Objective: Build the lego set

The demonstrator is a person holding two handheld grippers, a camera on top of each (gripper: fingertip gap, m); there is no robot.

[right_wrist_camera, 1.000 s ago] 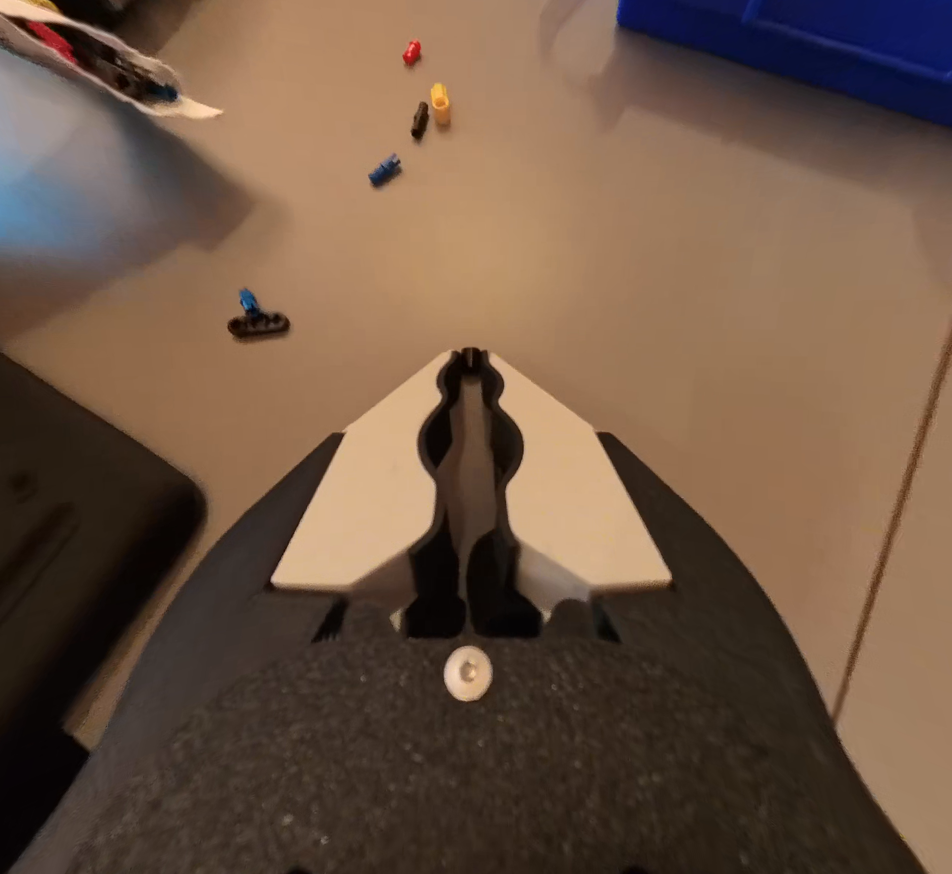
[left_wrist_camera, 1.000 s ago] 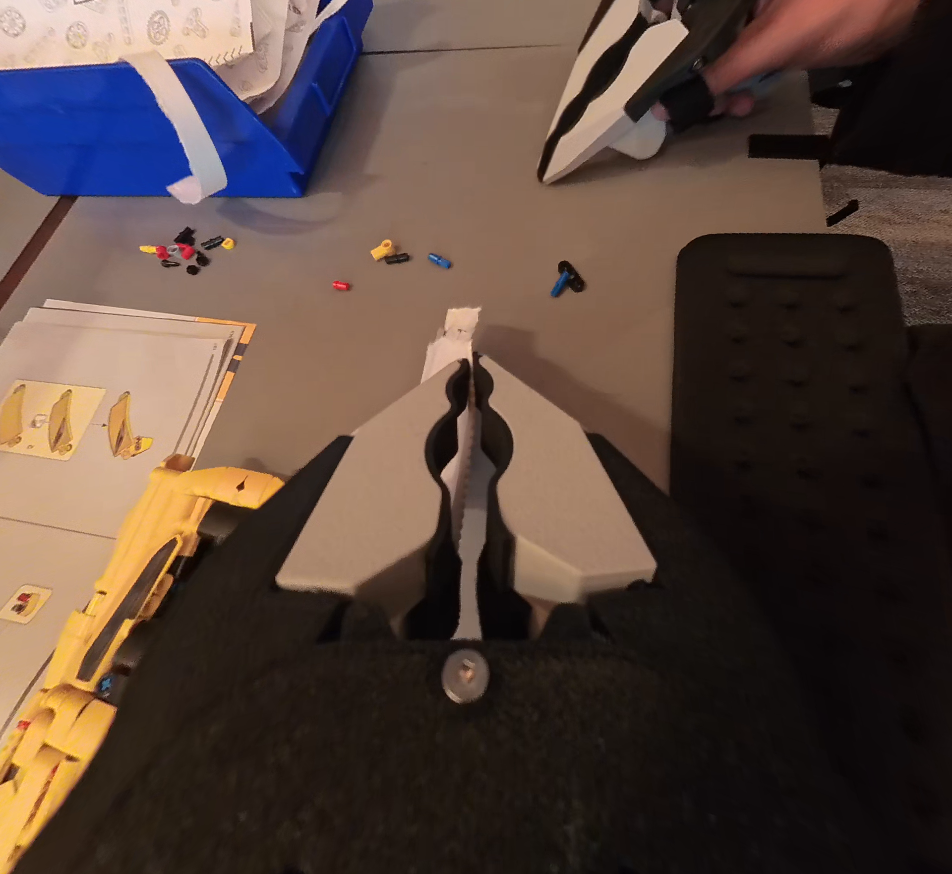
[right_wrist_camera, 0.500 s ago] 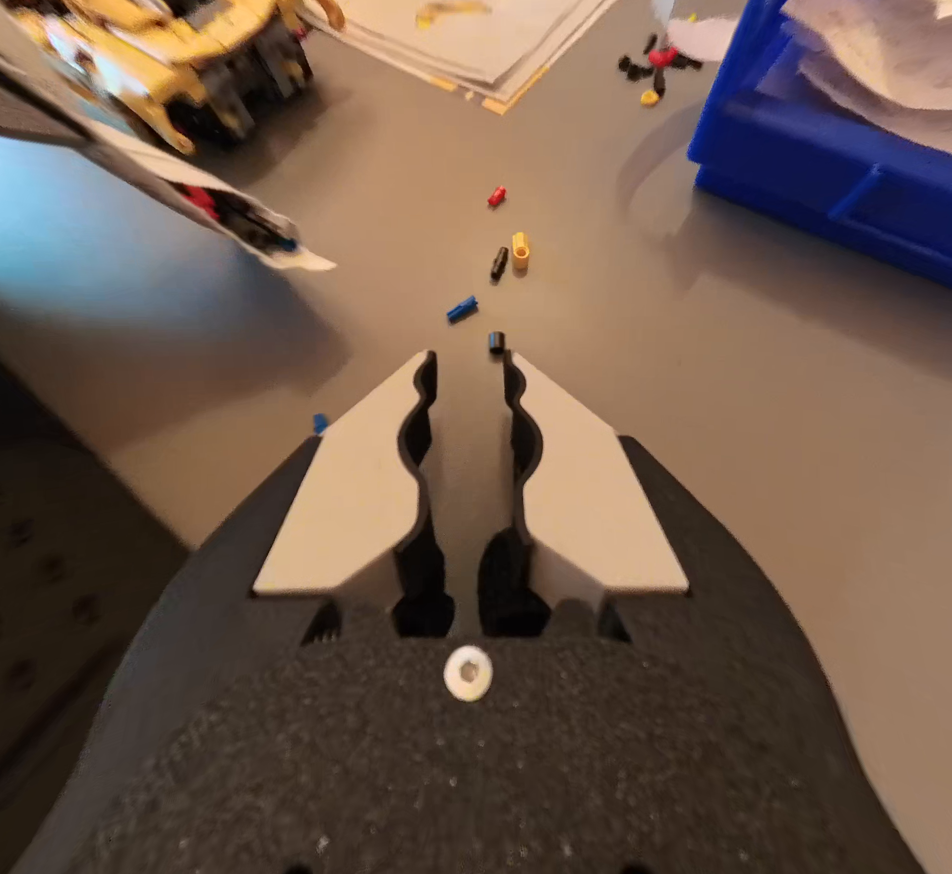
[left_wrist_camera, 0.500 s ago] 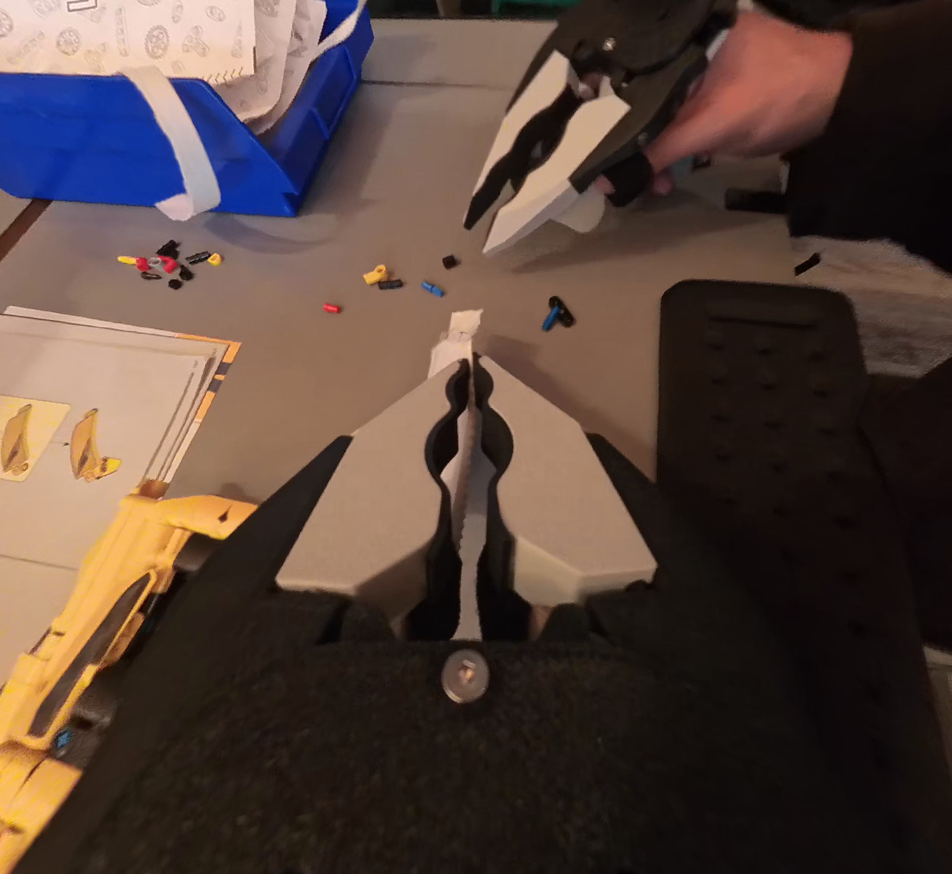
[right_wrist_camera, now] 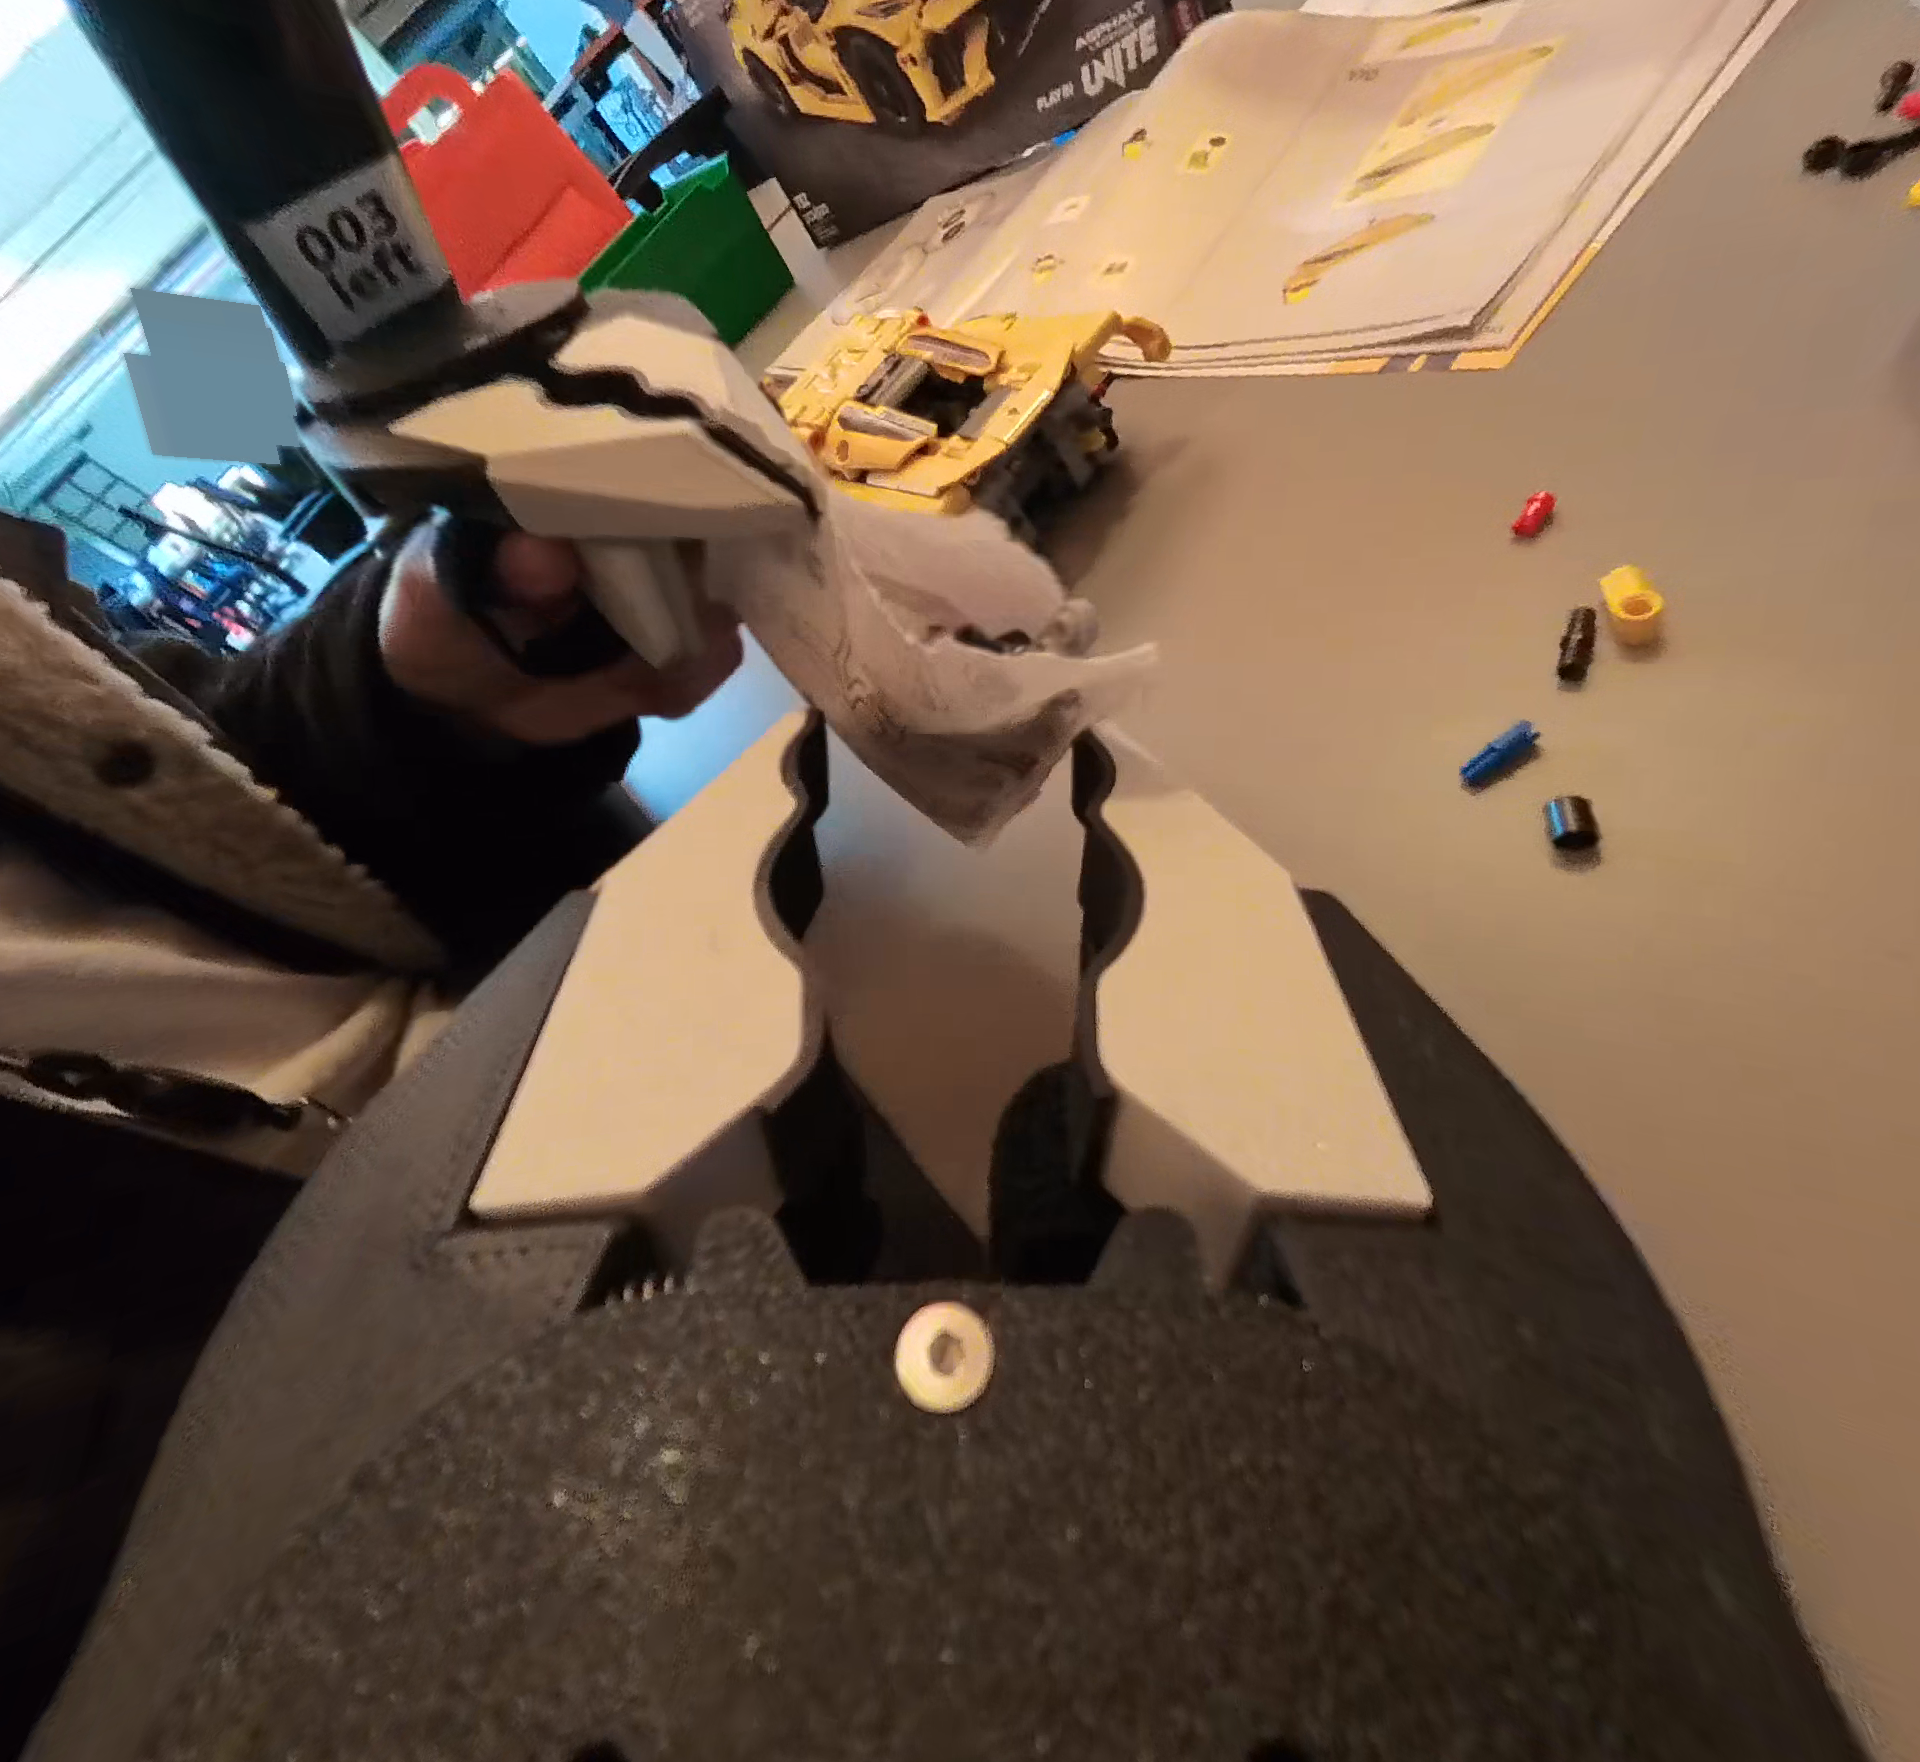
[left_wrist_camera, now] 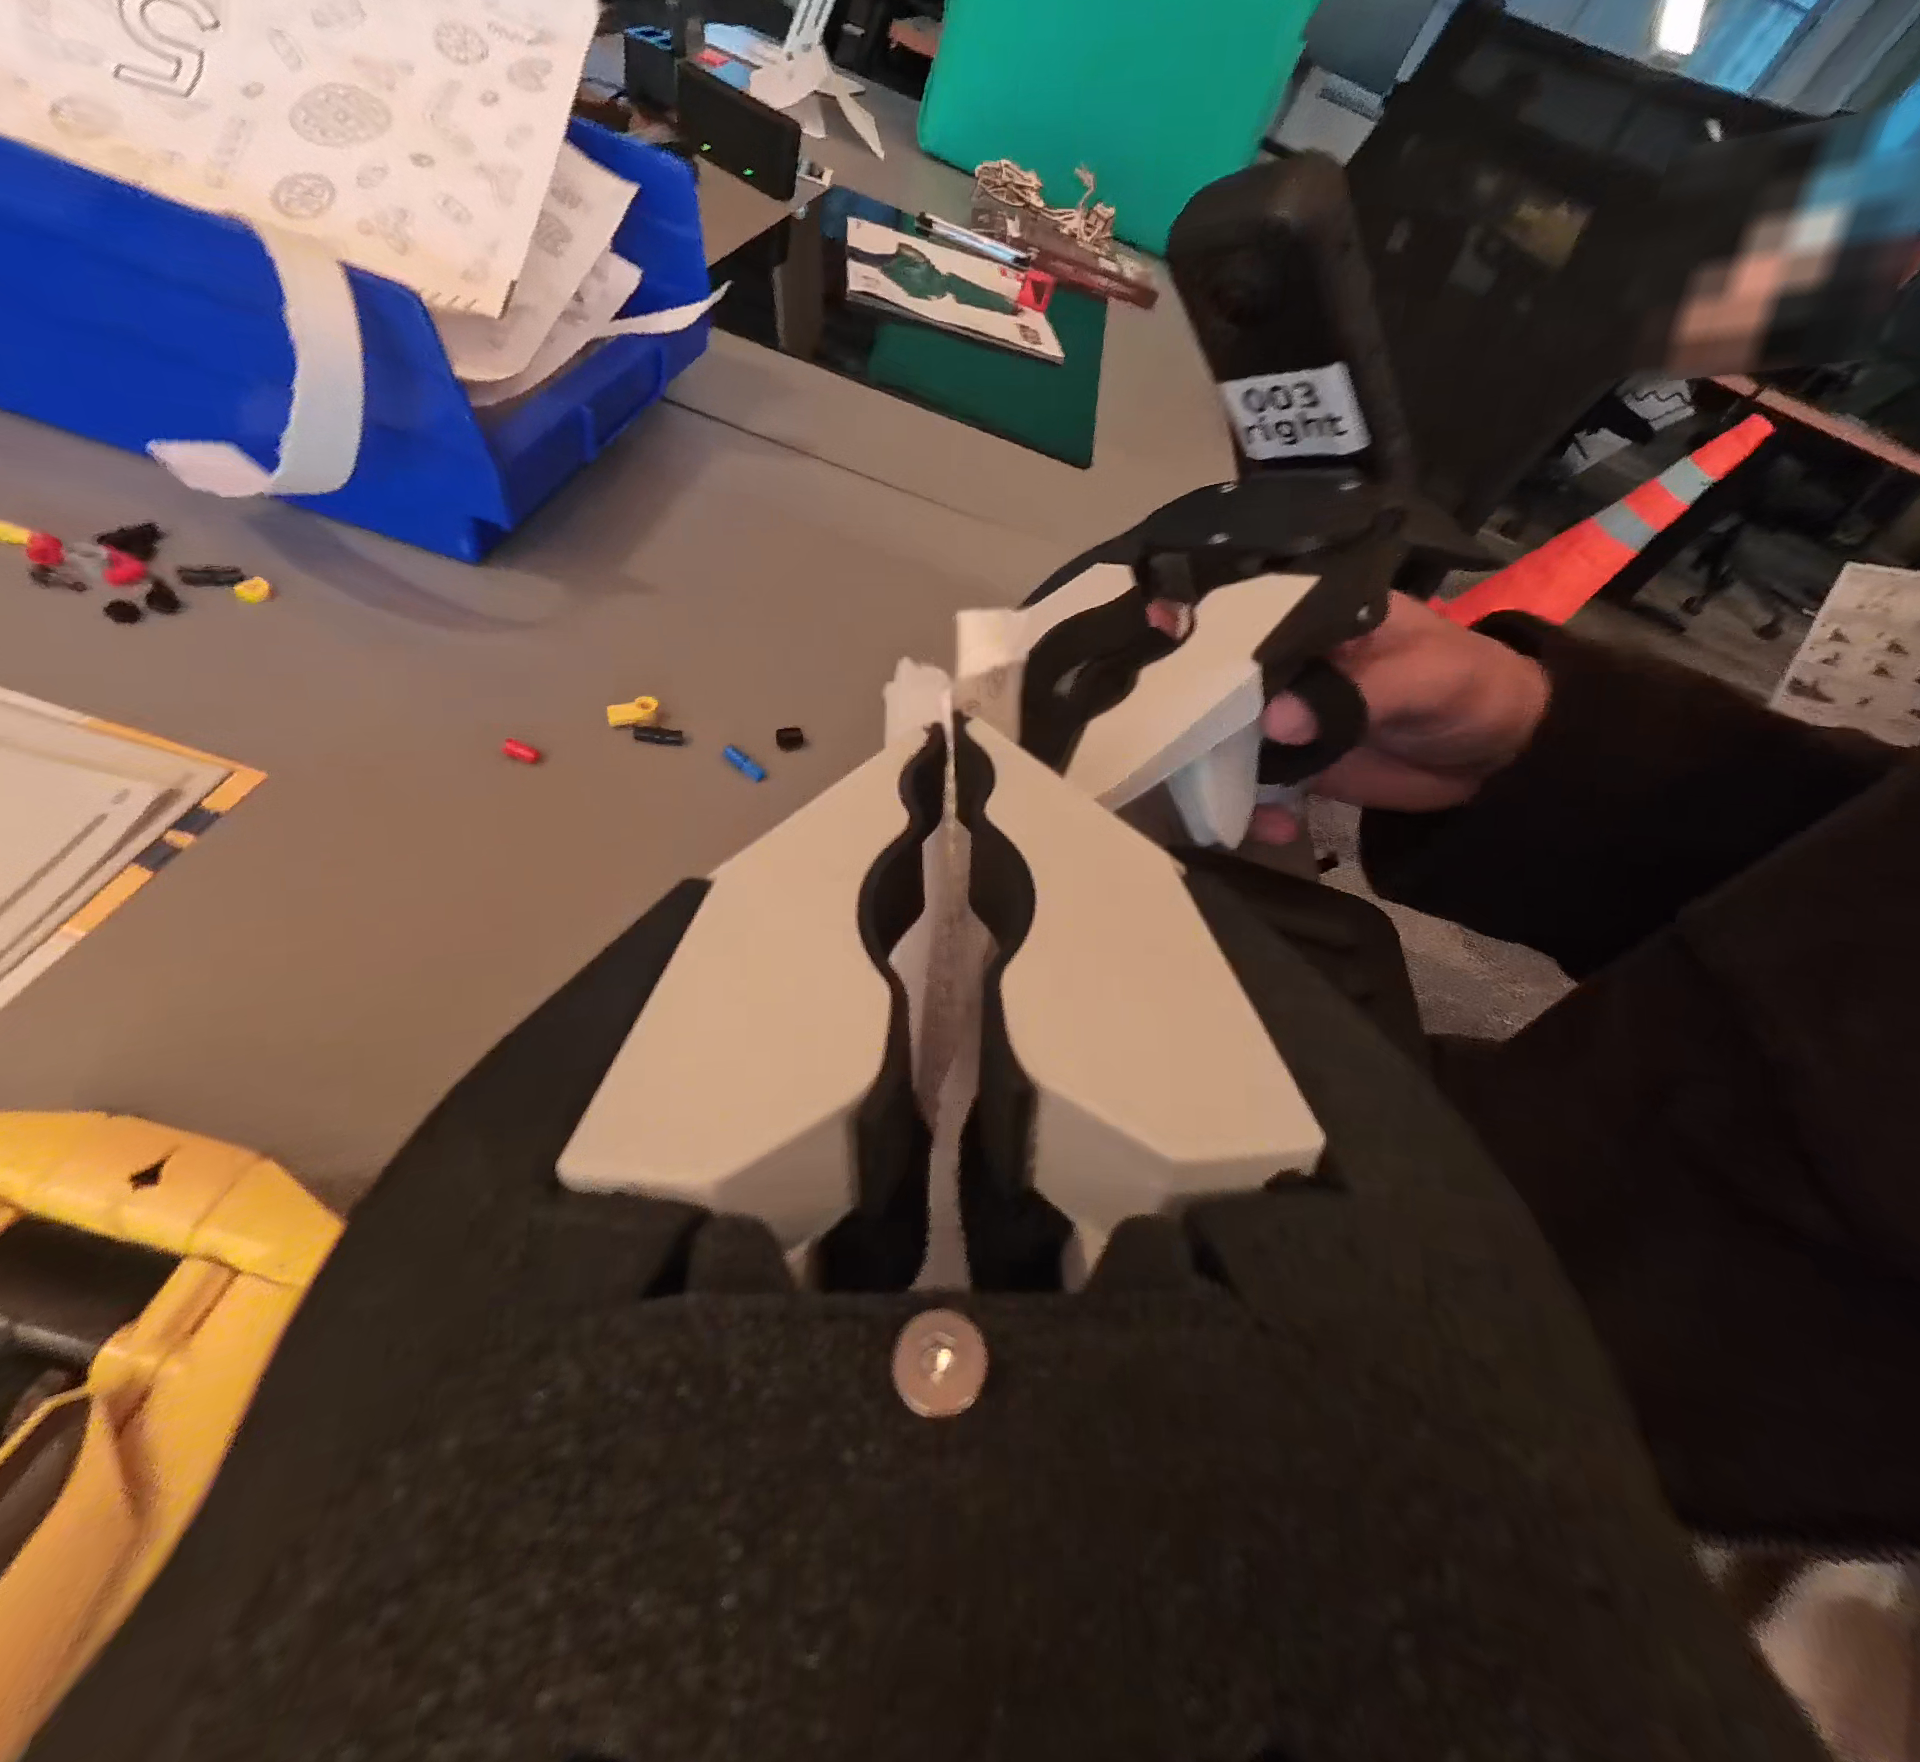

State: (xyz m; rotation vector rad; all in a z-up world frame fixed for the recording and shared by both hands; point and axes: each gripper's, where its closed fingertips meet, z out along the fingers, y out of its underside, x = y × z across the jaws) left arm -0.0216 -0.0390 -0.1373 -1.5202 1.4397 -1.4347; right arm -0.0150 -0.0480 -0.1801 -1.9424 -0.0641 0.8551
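- Lego car (right_wrist_camera: pixel 940 424), yellow, part-built, on grey bench (right_wrist_camera: pixel 1558 1141) beside open instruction booklet (right_wrist_camera: pixel 1382 154); yellow edge also low-left in left wrist view (left_wrist_camera: pixel 135 1297).
- Set box (right_wrist_camera: pixel 935 19) with yellow car picture standing behind model.
- Blue bin (left_wrist_camera: pixel 312 382) far left on bench, stuffed with white paper bags.
- Left tool (left_wrist_camera: pixel 951 746), pressed together on torn white paper bag (right_wrist_camera: pixel 935 684); bag held above bench, dark small parts visible inside torn opening.
- Right tool (right_wrist_camera: pixel 951 756), spread wide, fingertips either side of bag's lower end, not gripping it.
- Loose pins on bench, well apart from car: yellow connector (right_wrist_camera: pixel 1633 606), red pin (right_wrist_camera: pixel 1532 512), blue pin (right_wrist_camera: pixel 1496 754), black bush (right_wrist_camera: pixel 1571 821).
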